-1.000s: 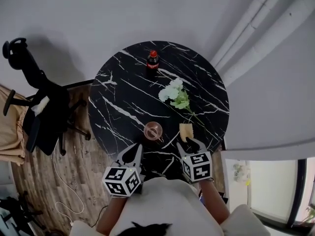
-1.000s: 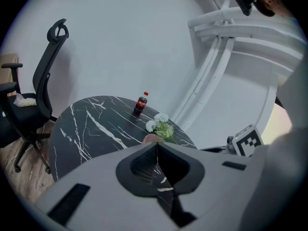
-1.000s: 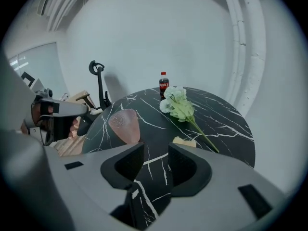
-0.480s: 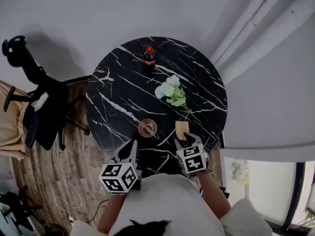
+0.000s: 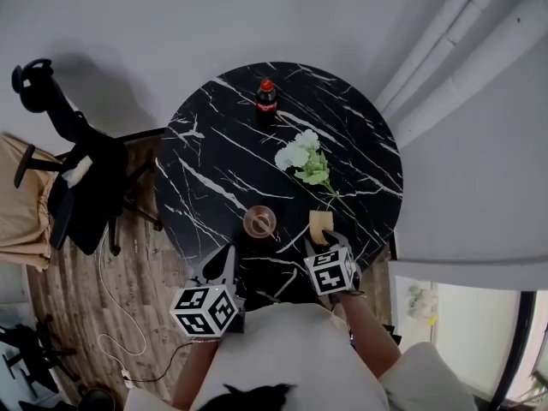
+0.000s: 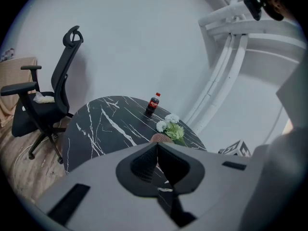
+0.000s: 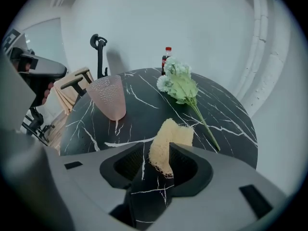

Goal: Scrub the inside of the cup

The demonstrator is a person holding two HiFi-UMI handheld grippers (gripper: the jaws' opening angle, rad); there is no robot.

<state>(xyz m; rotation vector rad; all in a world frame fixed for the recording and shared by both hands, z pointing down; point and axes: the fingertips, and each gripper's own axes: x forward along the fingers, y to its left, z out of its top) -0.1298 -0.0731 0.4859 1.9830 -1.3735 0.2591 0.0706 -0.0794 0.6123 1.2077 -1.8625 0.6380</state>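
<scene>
Just opening wide the jaws of the right gripper [image 5: 326, 245] around the sponge [image 5: 320, 223] at lower centre, to take it for the cup [image 5: 259, 222] just to its left, with the left gripper [image 5: 223, 262] closed and empty, probably spare for steadying.

A: Head view?
B: High overhead, steeply down on the round black white-veined marble table [image 5: 223, 144].
A: Gripper views?
B: Both low at its near edge, facing the plain white wall [image 6: 144, 42]; both share the red-capped dark cola bottle [image 6: 153, 103] and the white-and-green flower bunch [image 7: 180, 83].

Black table [image 5: 214, 169], white veins; pink cup [image 5: 259, 222]; pale yellow sponge [image 5: 321, 223]; white-green flowers [image 5: 301, 157]; red-capped dark bottle [image 5: 266, 101].
</scene>
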